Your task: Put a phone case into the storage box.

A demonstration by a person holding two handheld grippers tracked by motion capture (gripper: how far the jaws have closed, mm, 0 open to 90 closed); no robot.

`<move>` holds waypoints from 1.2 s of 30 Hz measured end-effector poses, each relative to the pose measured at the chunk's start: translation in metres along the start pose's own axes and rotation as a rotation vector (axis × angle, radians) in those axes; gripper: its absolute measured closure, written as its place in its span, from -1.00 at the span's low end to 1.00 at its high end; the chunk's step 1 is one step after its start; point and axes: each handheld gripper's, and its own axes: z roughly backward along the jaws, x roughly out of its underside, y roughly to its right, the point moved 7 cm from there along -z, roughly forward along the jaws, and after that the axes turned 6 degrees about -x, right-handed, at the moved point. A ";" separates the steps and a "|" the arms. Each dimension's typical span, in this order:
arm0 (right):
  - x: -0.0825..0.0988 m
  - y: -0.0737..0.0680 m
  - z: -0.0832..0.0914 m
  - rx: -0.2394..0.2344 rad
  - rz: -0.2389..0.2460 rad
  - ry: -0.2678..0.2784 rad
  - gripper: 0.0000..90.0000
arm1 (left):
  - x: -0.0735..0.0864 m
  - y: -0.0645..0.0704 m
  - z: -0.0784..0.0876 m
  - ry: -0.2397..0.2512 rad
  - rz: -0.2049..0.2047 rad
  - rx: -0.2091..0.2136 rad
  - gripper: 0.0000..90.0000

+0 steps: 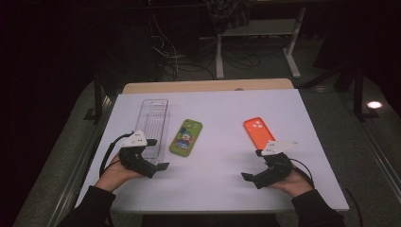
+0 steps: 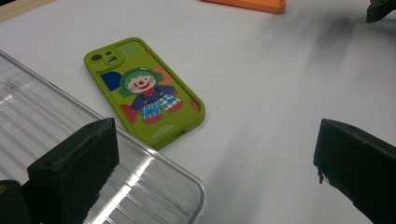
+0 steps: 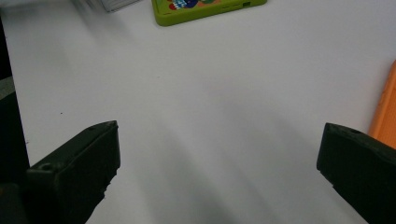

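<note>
clown print on green phone case [image 2: 144, 95] clear from left gripper view

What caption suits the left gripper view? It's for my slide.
Open left gripper above the table, clown-print green phone case ahead, clear plastic tray beside it.
</note>
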 end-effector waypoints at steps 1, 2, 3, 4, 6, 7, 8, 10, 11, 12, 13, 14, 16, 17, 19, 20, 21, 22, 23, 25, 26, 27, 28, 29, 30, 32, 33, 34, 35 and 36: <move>0.000 0.000 0.000 0.000 0.000 0.000 -1.00 | 0.000 0.000 0.000 0.000 0.000 0.000 -1.00; 0.000 0.000 0.000 0.006 -0.002 0.003 -1.00 | 0.000 0.000 0.000 0.000 0.000 0.001 -1.00; -0.001 0.000 0.001 0.008 -0.004 0.003 -1.00 | 0.000 0.000 0.000 0.001 0.003 0.003 -1.00; -0.001 0.000 0.001 0.008 -0.004 0.003 -1.00 | 0.000 0.000 0.000 0.001 0.003 0.003 -1.00; -0.002 -0.001 0.002 0.012 -0.007 0.009 -1.00 | 0.000 0.000 -0.001 -0.003 0.000 0.007 -1.00; -0.002 -0.001 0.002 0.012 -0.007 0.009 -1.00 | 0.000 0.000 -0.001 -0.003 0.000 0.007 -1.00; -0.002 -0.001 0.002 0.012 -0.019 0.004 -1.00 | 0.000 0.001 -0.001 -0.008 -0.006 0.009 -1.00; -0.001 -0.001 0.002 0.013 -0.020 -0.008 -1.00 | 0.000 0.002 -0.002 -0.009 -0.001 0.012 -1.00; -0.001 0.000 0.002 0.017 -0.019 -0.014 -1.00 | -0.001 0.002 -0.003 -0.011 -0.007 0.014 -1.00; -0.002 0.000 0.002 0.021 -0.026 -0.018 -1.00 | -0.001 0.002 -0.003 -0.011 -0.007 0.014 -1.00; -0.002 0.000 0.002 0.021 -0.026 -0.018 -1.00 | -0.001 0.002 -0.003 -0.011 -0.011 0.014 -1.00; -0.003 0.000 0.003 0.031 -0.035 -0.022 -1.00 | -0.001 0.003 -0.003 -0.011 -0.004 0.014 -1.00; -0.006 0.001 0.004 0.044 -0.038 -0.018 -1.00 | -0.001 0.002 -0.003 -0.014 0.000 0.011 -1.00; -0.007 0.001 0.004 0.042 -0.049 -0.009 -1.00 | -0.001 0.002 -0.003 -0.014 -0.001 0.010 -1.00; -0.008 0.001 0.005 0.038 -0.053 -0.011 -1.00 | -0.001 0.002 -0.002 -0.012 -0.006 0.011 -1.00; -0.009 0.001 0.005 0.038 -0.059 -0.018 -1.00 | -0.001 0.002 -0.002 -0.010 0.001 0.011 -1.00; -0.010 0.002 0.005 0.048 -0.057 -0.022 -1.00 | -0.001 0.002 -0.002 -0.006 0.008 0.014 -1.00; -0.010 0.002 0.006 0.049 -0.055 -0.028 -1.00 | 0.000 0.002 -0.002 -0.007 0.005 0.016 -1.00; -0.010 0.002 0.006 0.049 -0.055 -0.028 -1.00 | 0.000 0.002 -0.002 -0.007 0.005 0.016 -1.00; -0.013 0.003 0.007 0.057 -0.051 -0.026 -1.00 | 0.000 0.002 -0.002 -0.009 0.004 0.019 -1.00; -0.016 0.005 0.009 0.069 -0.063 -0.024 -1.00 | -0.001 0.003 -0.002 -0.008 -0.005 0.024 -1.00; -0.017 0.007 0.010 0.079 -0.067 -0.023 -1.00 | -0.001 0.003 -0.003 -0.009 -0.008 0.024 -1.00; -0.017 0.007 0.010 0.079 -0.067 -0.023 -1.00 | -0.001 0.003 -0.003 -0.009 -0.008 0.024 -1.00; -0.019 0.008 0.011 0.082 -0.073 -0.021 -1.00 | -0.001 0.004 -0.003 -0.011 -0.009 0.026 -1.00; -0.022 0.011 0.013 0.095 -0.084 -0.015 -1.00 | -0.001 0.005 -0.003 -0.014 -0.006 0.028 -1.00; -0.024 0.014 0.014 0.103 -0.096 -0.004 -1.00 | -0.002 0.004 -0.003 -0.007 -0.006 0.029 -1.00; -0.026 0.016 0.015 0.110 -0.101 -0.001 -1.00 | -0.002 0.003 -0.003 -0.006 -0.008 0.025 -1.00; -0.027 0.017 0.016 0.118 -0.107 0.000 -1.00 | -0.002 0.003 -0.002 -0.009 -0.007 0.023 -1.00; -0.027 0.017 0.016 0.118 -0.107 0.000 -1.00 | -0.002 0.003 -0.002 -0.009 -0.007 0.023 -1.00; -0.029 0.019 0.017 0.127 -0.108 -0.002 -1.00 | -0.003 0.003 -0.002 -0.004 -0.001 0.021 -1.00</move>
